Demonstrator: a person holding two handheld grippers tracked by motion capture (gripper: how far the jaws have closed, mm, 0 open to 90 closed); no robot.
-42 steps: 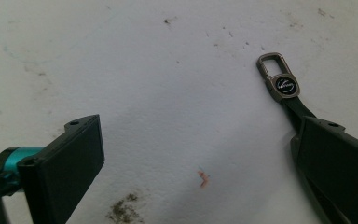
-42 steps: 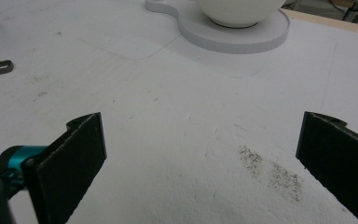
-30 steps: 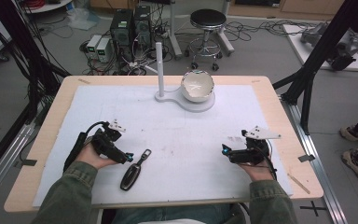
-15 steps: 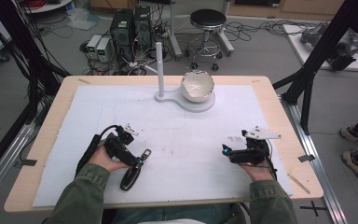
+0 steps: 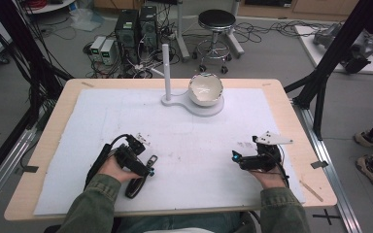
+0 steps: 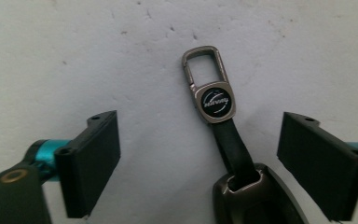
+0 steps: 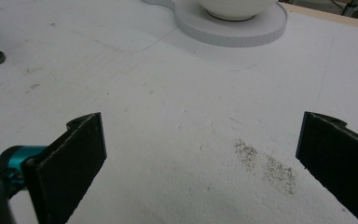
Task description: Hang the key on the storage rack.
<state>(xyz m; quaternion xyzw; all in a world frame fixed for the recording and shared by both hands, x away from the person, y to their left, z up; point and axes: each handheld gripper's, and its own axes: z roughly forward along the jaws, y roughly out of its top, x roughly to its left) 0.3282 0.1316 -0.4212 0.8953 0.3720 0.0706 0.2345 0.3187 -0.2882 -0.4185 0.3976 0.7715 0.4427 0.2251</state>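
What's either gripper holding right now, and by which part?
Nothing. The left gripper stands open around the key fob and its strap, untouched; the right gripper is open over bare mat.

Left gripper [image 5: 135, 158] and right gripper [image 5: 256, 158] — black housings, each with two flat, rectangular black jaws carried on teal anodised arms; small screw holes mark the jaw tops. A brass-coloured ring sits at the left gripper's base. Black cables trail from both; the right bears a grey three-cornered plate. Sleeves — olive green.

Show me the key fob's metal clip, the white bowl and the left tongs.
metal clip [image 6: 205, 65], left gripper view, its open loop.
white bowl [image 5: 205, 90], high view, its inside.
left tongs [image 6: 198, 154], left gripper view, midway between the tips.
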